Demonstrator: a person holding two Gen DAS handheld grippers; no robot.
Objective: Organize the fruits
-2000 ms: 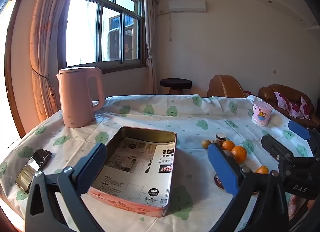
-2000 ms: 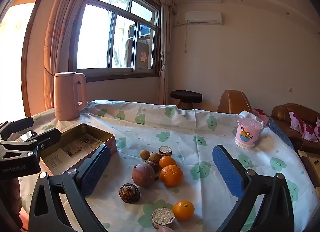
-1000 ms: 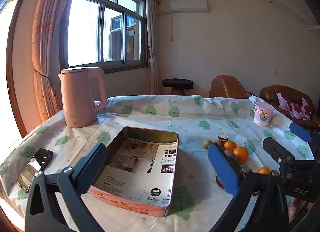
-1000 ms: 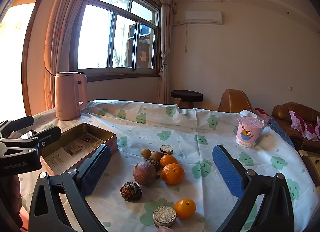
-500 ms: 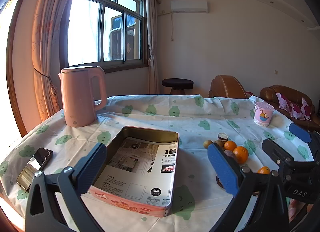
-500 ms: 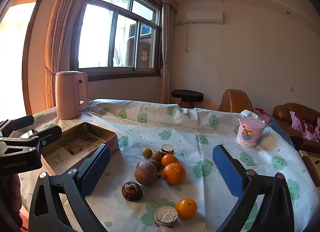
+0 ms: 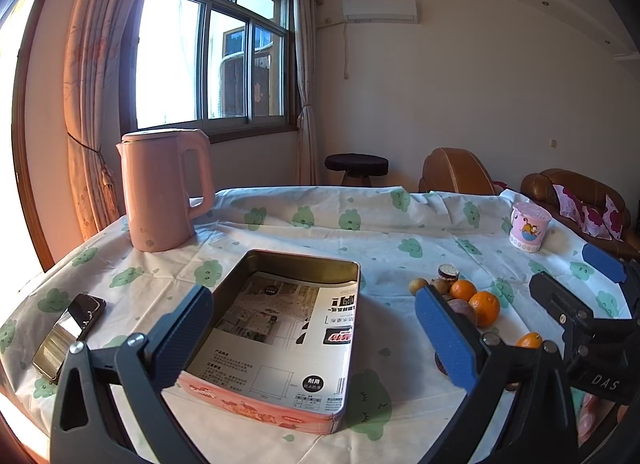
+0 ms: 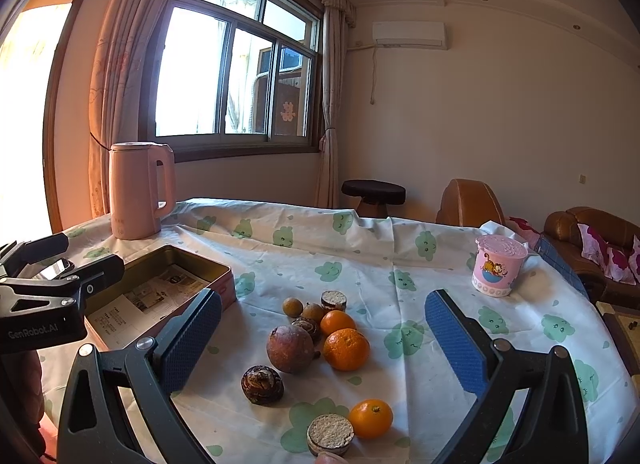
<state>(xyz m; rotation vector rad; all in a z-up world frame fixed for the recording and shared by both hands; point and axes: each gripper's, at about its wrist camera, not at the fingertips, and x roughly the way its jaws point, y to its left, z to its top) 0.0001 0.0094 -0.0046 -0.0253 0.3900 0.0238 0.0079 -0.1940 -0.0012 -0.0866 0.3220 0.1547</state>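
Both tongs stand apart and empty. The fruits (image 8: 320, 340) lie on the cloth, right of the tin (image 7: 280, 328). The right gripper (image 8: 324, 338) should descend straight over one orange (image 8: 346, 349) and close gently.

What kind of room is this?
Probably a home living or dining room: brown leather sofa with floral cushions, wall-mounted white air conditioner, and a table under a green-patterned tablecloth holding a pink electric kettle.

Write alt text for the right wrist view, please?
The open right gripper hovers over fruits clustered on a tablecloth. An open tin and the left gripper sit left, a kettle behind.
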